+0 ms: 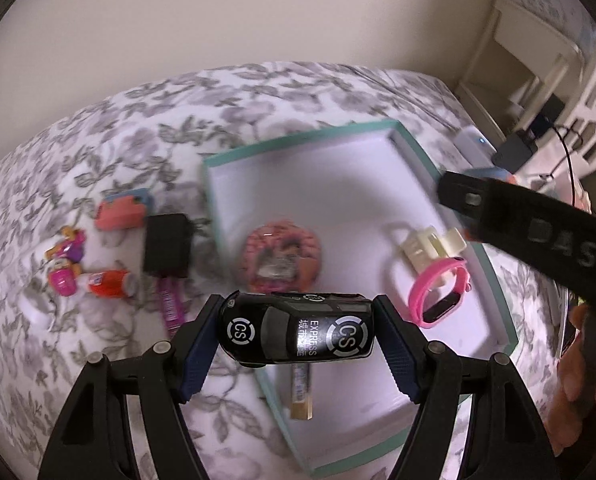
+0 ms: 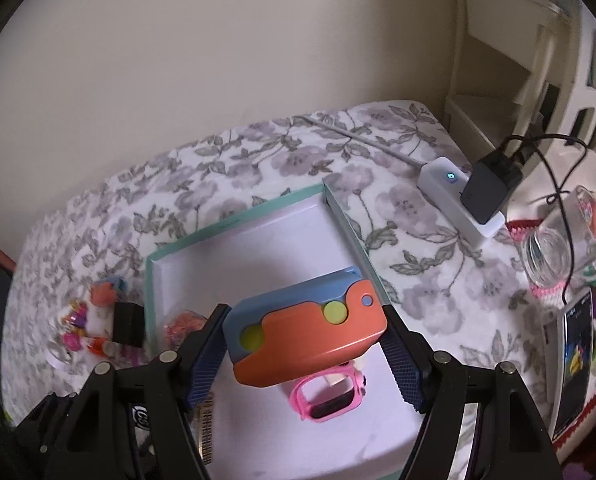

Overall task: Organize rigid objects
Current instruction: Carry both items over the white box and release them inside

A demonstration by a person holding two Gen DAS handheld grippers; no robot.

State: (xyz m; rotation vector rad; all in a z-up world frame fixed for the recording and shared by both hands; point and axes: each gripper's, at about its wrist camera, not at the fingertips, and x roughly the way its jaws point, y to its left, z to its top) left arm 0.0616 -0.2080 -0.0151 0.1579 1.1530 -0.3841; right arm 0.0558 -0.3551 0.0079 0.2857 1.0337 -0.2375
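On the floral cloth at the far left, small pink figures, an orange bottle and a coral toy are lying near a black adapter, all outside the tray. The left gripper is pinching a black toy car by its ends, carrying it over the near left rim of the teal-edged tray. Inside the tray a pink doughnut-like toy, a cream clip and a pink watch are lying on the white floor. The right gripper is clamping an orange-and-blue block above the tray, just over the watch. Further right, a white power strip and a glass jar are sitting on the cloth.
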